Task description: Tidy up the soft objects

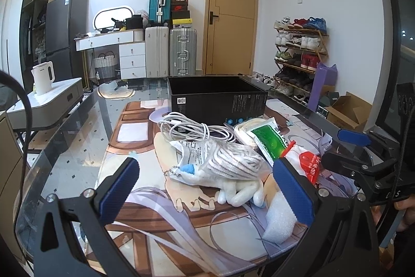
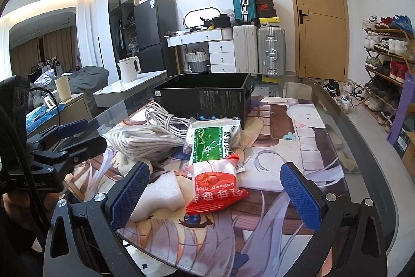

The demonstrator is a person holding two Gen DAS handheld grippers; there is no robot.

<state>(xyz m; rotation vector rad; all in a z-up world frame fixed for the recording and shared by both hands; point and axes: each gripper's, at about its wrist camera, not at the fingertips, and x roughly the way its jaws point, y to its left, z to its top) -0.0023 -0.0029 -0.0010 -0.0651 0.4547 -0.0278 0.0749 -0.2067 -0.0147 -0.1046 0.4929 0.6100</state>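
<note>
A pile of soft things lies on the printed mat in front of an open black box (image 1: 215, 98) (image 2: 205, 98). Nearest my left gripper (image 1: 207, 188) are a white plush toy (image 1: 241, 191) and a bagged striped cloth (image 1: 233, 160) (image 2: 145, 139). A white cable coil (image 1: 192, 129) (image 2: 166, 118), a green-and-white packet (image 1: 269, 142) (image 2: 210, 144), a red packet (image 1: 311, 165) (image 2: 215, 186) and a white foam block (image 1: 280, 220) (image 2: 158, 194) lie around them. My right gripper (image 2: 215, 196) hovers over the red packet. Both grippers are open and hold nothing.
The mat (image 2: 285, 160) covers a glass table (image 1: 77, 136) with a curved edge. A side table with a white kettle (image 1: 42, 77) stands left. Suitcases (image 1: 181, 51), a door and a shoe rack (image 1: 301, 53) line the far wall. A cardboard box (image 1: 347, 110) sits on the floor right.
</note>
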